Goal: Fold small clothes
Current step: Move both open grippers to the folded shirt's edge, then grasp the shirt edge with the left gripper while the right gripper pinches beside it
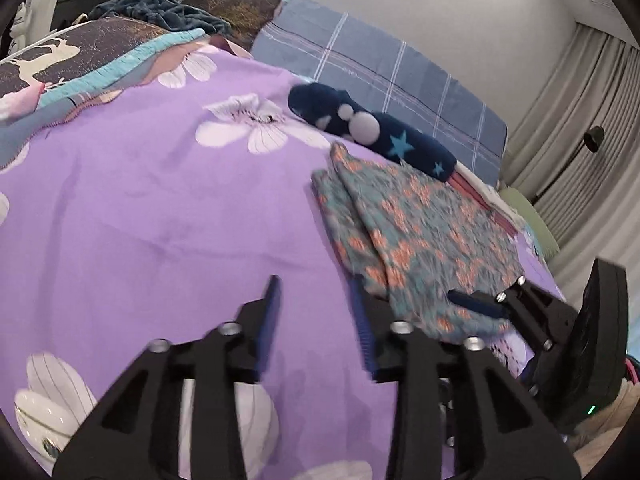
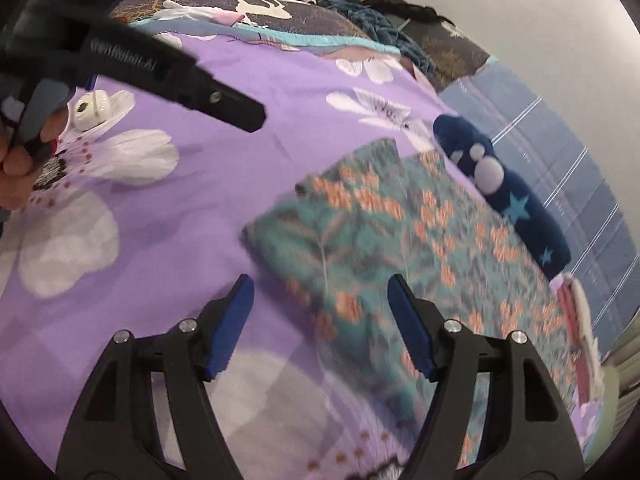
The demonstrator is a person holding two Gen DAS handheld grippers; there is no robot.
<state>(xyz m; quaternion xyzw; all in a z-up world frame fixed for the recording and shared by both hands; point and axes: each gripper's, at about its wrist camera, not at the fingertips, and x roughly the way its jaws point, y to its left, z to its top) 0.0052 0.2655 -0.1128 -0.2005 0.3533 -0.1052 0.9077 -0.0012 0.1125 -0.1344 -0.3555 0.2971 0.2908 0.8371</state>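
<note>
A folded teal cloth with orange flowers lies on the purple flowered bedsheet; it also shows in the right wrist view. My left gripper is open and empty, just left of the cloth's near edge. My right gripper is open and empty, over the cloth's near left corner. In the left wrist view the right gripper hovers over the cloth's near right part. The left gripper's finger shows at upper left in the right wrist view.
A navy rolled garment with stars and white dots lies just behind the cloth, also in the right wrist view. Pillows and a blue blanket sit at the bed's head. A plaid blue sheet lies beyond. Curtains hang at right.
</note>
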